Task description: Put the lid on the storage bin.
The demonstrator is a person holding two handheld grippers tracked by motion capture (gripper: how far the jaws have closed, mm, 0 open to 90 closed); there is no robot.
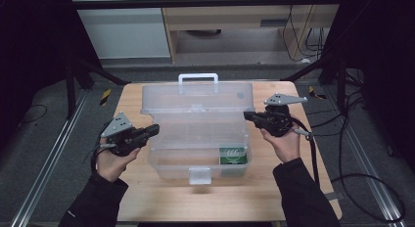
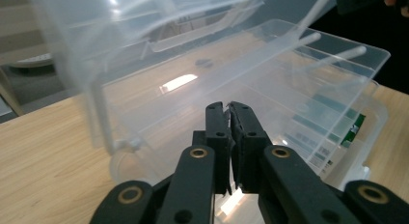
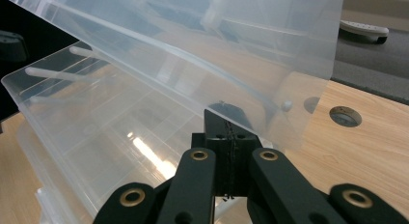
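Observation:
A clear plastic toolbox (image 1: 159, 161) stands open in the middle of the wooden table, its lid (image 1: 195, 97) tilted up at the back with a white handle (image 1: 198, 78). A green packet (image 1: 232, 155) lies in its front right corner and appears through the wall as the green packet (image 2: 354, 130). My left gripper (image 1: 154, 128) is shut, tips at the box's left edge with nothing between them. In its own view the left gripper (image 2: 229, 108) points into the box (image 2: 289, 79). My right gripper (image 1: 247, 115) is shut at the box's right edge. There the right gripper (image 3: 226, 119) sits just under the lid (image 3: 217, 45).
A white latch (image 1: 200, 174) hangs at the box's front. An inner clear tray (image 3: 96, 118) lies below the lid. The table (image 1: 161, 202) has a round hole (image 3: 345, 116) near the right gripper. Cables and metal rails run along the floor on both sides.

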